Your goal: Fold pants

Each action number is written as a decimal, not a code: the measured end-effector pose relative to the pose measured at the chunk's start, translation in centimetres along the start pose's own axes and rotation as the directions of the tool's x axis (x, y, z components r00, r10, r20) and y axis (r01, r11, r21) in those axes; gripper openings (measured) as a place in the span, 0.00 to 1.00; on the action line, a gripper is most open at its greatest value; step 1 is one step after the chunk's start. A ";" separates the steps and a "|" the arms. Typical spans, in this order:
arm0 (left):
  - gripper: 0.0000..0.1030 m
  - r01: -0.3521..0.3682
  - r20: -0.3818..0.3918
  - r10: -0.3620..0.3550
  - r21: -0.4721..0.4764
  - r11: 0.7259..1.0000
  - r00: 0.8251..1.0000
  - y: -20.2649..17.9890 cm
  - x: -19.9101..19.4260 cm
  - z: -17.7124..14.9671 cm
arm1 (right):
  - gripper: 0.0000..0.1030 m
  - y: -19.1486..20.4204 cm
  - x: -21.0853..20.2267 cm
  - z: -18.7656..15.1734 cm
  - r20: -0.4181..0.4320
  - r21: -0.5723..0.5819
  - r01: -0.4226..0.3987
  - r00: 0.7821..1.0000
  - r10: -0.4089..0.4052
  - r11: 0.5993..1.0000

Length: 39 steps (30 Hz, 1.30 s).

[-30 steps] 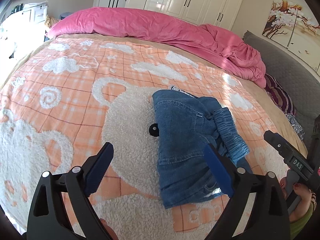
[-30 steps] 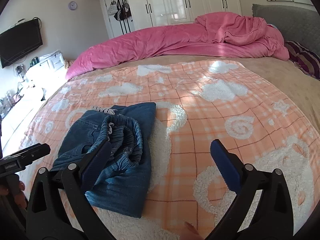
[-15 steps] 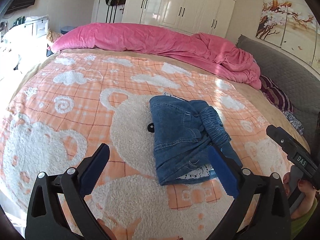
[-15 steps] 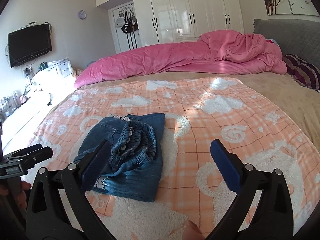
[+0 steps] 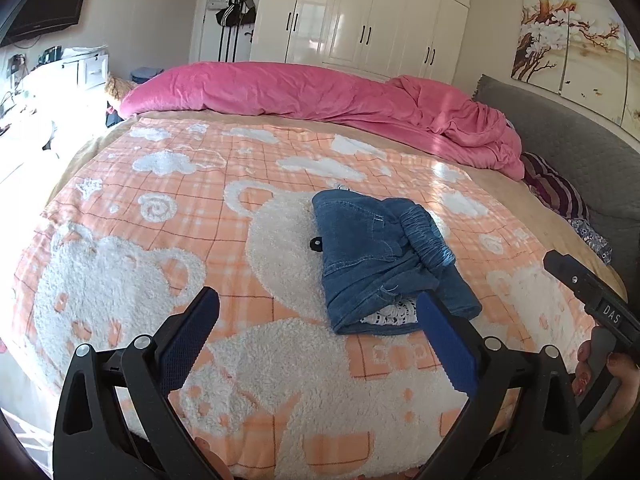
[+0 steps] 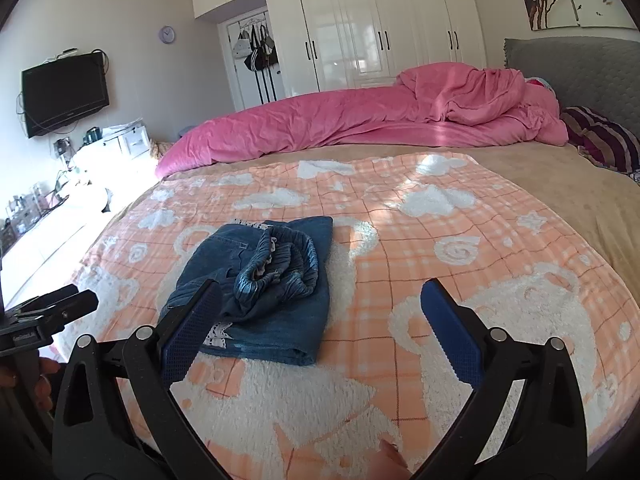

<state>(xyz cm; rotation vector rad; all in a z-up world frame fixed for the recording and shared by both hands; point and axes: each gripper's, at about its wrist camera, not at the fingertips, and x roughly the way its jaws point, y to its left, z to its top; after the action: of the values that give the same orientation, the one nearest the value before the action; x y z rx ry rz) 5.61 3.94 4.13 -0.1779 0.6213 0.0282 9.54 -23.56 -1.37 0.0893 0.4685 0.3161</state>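
Observation:
The blue denim pants (image 5: 376, 256) lie folded in a small bundle on the orange bear-pattern blanket (image 5: 168, 216), elastic waistband bunched on top. They also show in the right wrist view (image 6: 264, 280). My left gripper (image 5: 316, 332) is open and empty, held above the blanket's near edge, short of the pants. My right gripper (image 6: 320, 320) is open and empty, held back from the pants, which lie ahead to its left. The right gripper's body shows at the right edge of the left wrist view (image 5: 592, 292).
A rumpled pink duvet (image 5: 320, 96) runs along the far side of the bed. A grey headboard (image 5: 580, 152) and striped pillow (image 5: 556, 196) are at the right. White wardrobes (image 6: 376, 36) and a wall TV (image 6: 64, 92) stand beyond.
Both grippers have pulled back and up from the pants, which now look smaller and farther off. The pants stay folded on the blanket. Both grippers remain open.

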 end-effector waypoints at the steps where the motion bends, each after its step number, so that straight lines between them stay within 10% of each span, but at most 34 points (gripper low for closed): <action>1: 0.95 -0.004 0.001 0.004 -0.003 1.000 1.000 0.0 -0.2 -0.2 | 0.91 0.0 -0.3 -0.1 0.003 0.003 0.000 1.000 0.000 1.000; 39: 0.95 0.003 -0.077 -0.001 0.018 1.000 0.997 -2.1 0.6 -5.9 | 0.91 1.1 -0.8 -5.8 -0.105 -0.058 0.026 0.994 -0.032 0.998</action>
<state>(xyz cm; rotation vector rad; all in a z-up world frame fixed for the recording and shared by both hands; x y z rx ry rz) 2.88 0.89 -0.57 -0.1630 0.6976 0.0140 5.91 -22.70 -5.99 0.0108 0.5649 0.3065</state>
